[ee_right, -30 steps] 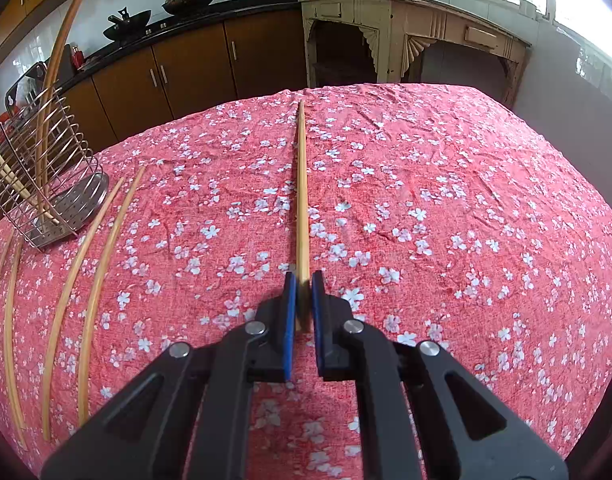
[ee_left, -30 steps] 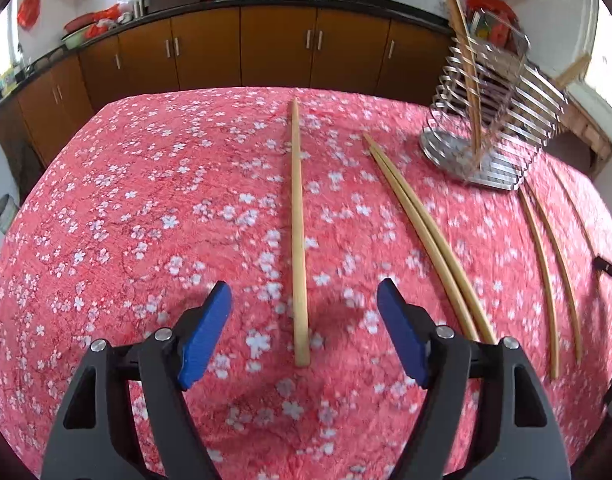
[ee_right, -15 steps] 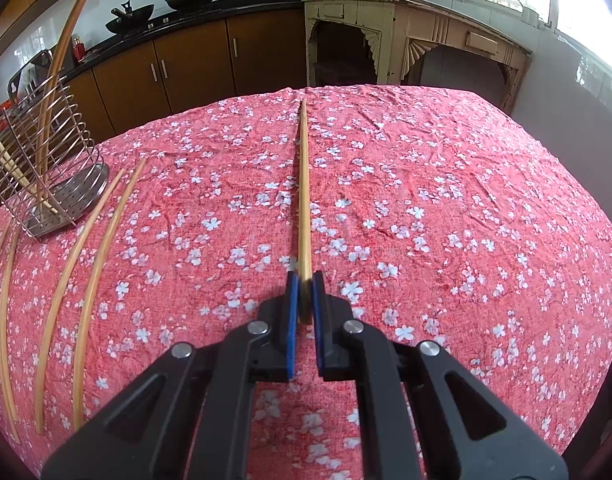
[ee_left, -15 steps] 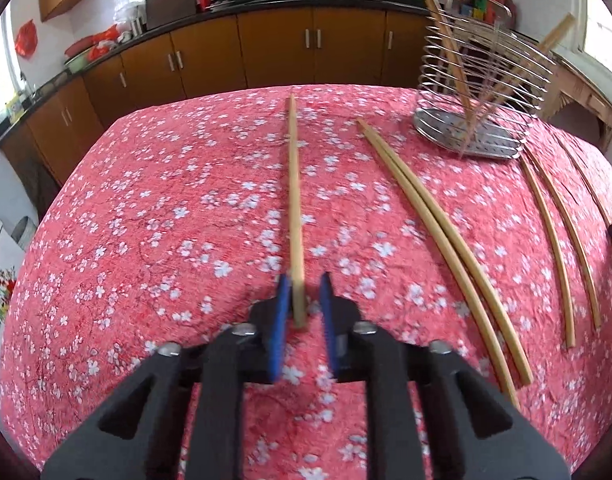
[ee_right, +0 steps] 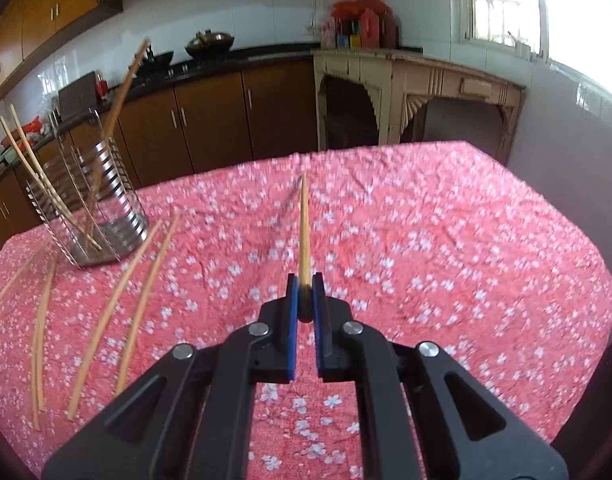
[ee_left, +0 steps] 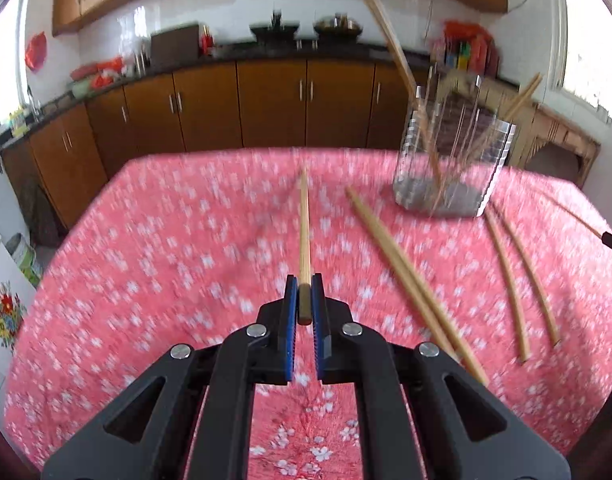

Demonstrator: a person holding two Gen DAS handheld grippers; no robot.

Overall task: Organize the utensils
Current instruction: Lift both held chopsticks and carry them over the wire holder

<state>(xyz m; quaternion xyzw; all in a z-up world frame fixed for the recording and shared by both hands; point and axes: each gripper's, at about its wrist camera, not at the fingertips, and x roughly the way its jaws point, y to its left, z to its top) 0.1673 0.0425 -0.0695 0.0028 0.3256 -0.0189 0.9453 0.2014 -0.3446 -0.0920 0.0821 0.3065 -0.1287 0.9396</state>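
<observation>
Raised since a second ago: two chopsticks, one per gripper, both off the red floral tablecloth (ee_left: 177, 248). Left chopstick (ee_left: 304, 240), frame centre, butt pinched between closed pads of left gripper (ee_left: 304, 304), formerly wide open. Right chopstick (ee_right: 304, 240), likewise clamped in right gripper (ee_right: 304, 304). Wire holder (ee_left: 450, 160), upper right, sticks already inside; likely next destination. Loose chopsticks (ee_left: 410, 280) right of centre, not yet collected.
</observation>
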